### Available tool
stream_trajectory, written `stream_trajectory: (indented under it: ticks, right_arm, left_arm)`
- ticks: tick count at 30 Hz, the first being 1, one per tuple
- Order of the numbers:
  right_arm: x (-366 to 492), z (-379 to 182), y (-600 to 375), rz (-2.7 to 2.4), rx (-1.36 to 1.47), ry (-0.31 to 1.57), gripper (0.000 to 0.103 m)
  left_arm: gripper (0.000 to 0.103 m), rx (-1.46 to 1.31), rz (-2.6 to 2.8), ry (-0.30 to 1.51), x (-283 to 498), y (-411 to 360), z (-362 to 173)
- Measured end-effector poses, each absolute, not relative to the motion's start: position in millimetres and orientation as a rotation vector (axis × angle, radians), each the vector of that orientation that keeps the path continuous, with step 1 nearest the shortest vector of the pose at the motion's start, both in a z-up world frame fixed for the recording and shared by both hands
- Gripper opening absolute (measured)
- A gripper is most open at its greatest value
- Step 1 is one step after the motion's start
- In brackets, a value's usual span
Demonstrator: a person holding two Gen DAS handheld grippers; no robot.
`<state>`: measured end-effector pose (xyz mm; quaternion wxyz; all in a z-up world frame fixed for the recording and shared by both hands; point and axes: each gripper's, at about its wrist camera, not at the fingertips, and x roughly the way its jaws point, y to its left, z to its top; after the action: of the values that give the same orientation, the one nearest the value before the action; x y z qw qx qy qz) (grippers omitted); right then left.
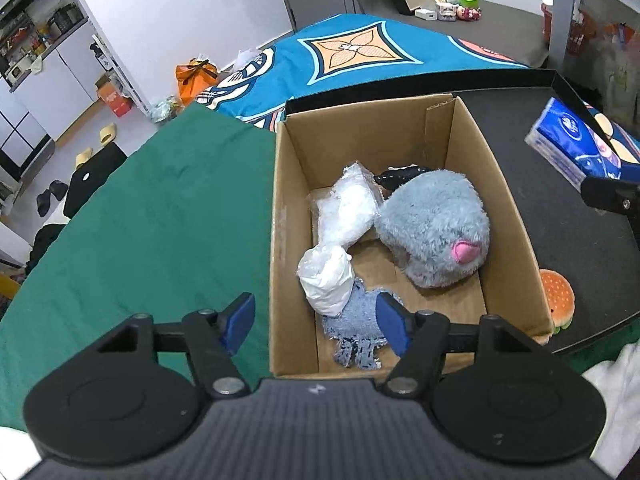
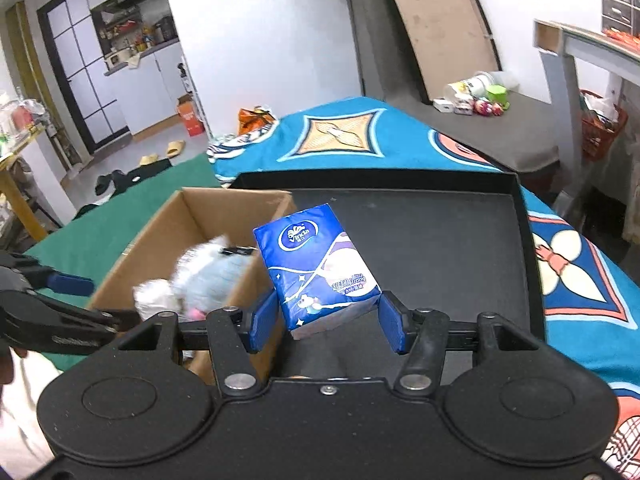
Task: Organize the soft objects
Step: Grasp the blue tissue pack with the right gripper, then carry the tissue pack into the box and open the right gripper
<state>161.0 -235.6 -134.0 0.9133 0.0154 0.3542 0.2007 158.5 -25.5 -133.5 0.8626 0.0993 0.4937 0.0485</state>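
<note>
An open cardboard box (image 1: 400, 128) holds a grey plush toy (image 1: 432, 228) with a pink nose, two white plastic-wrapped bundles (image 1: 352, 208), a frayed blue denim piece (image 1: 356, 328) and a small black item at the back. My left gripper (image 1: 316, 324) hovers open over the box's near left wall, with nothing gripped between its blue pads. My right gripper (image 2: 328, 324) is shut on a blue tissue pack (image 2: 320, 272), held tilted above the black tray (image 2: 440, 220) just right of the box (image 2: 192, 216). The same pack (image 1: 576, 148) shows at the right edge of the left wrist view.
A hamburger toy (image 1: 558, 300) lies on the black tray beside the box's right wall. A green cloth (image 1: 140, 220) covers the surface left of the box, and a blue patterned blanket (image 1: 360, 52) lies behind. White fabric (image 1: 616, 392) sits at the lower right.
</note>
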Motion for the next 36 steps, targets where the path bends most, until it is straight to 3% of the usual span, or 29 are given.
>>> stream_trajectory:
  ticks: [9, 17, 24, 29, 36]
  right_arm:
    - [148, -118, -200, 0.456, 0.011, 0.701, 0.054]
    - [143, -119, -176, 0.449, 0.019, 0.709, 0.054]
    - [141, -125, -157, 0.436, -0.003, 0.726, 0.055]
    - [136, -130, -154, 0.436, -0.021, 0.762, 0.074]
    - [128, -137, -176, 0.395, -0.039, 0.773, 0.075]
  left_arm:
    - [0.045, 0.124, 0.085, 1.045, 152, -12, -133]
    - [0.008, 0.072, 0.106, 1.045, 145, 7, -140]
    - [0.006, 0.030, 0.086, 1.024, 140, 15, -139]
    - [0.006, 0.009, 0.078, 1.019, 140, 19, -139]
    - [0.006, 0.009, 0.072, 1.009, 138, 20, -139]
